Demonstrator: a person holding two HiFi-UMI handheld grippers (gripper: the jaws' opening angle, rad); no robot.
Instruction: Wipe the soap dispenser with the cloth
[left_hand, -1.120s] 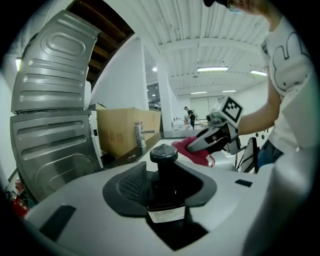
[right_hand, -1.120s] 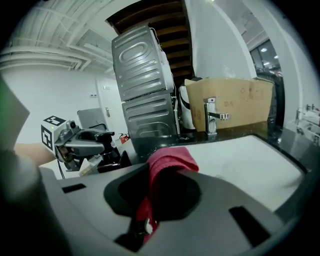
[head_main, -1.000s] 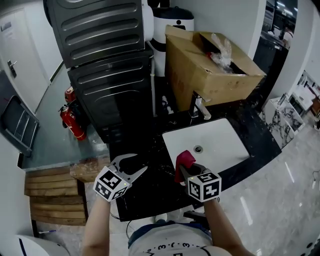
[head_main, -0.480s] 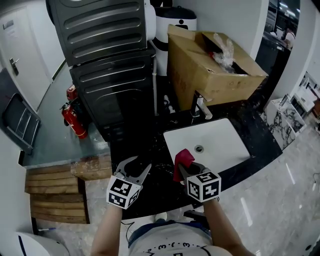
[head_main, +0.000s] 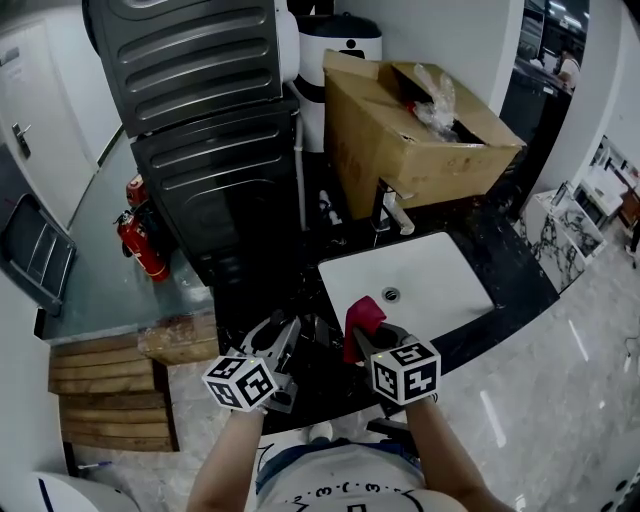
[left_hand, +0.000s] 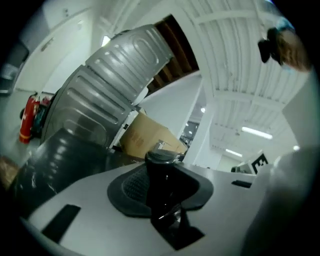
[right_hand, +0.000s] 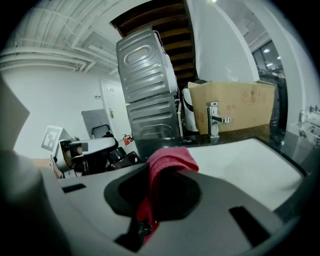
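Head view, right gripper pinching cloth (just beside sink rim)

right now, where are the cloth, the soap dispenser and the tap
cloth (right_hand: 172, 160): right gripper view, the red fold at its top.
soap dispenser (left_hand: 161, 176): left gripper view, its dark body just under the cap.
tap (right_hand: 213, 122): right gripper view, the upright chrome stem.

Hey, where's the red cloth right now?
In the head view the red cloth sits low at centre, clamped between the jaws of the right gripper, over the black counter just left of the white sink.
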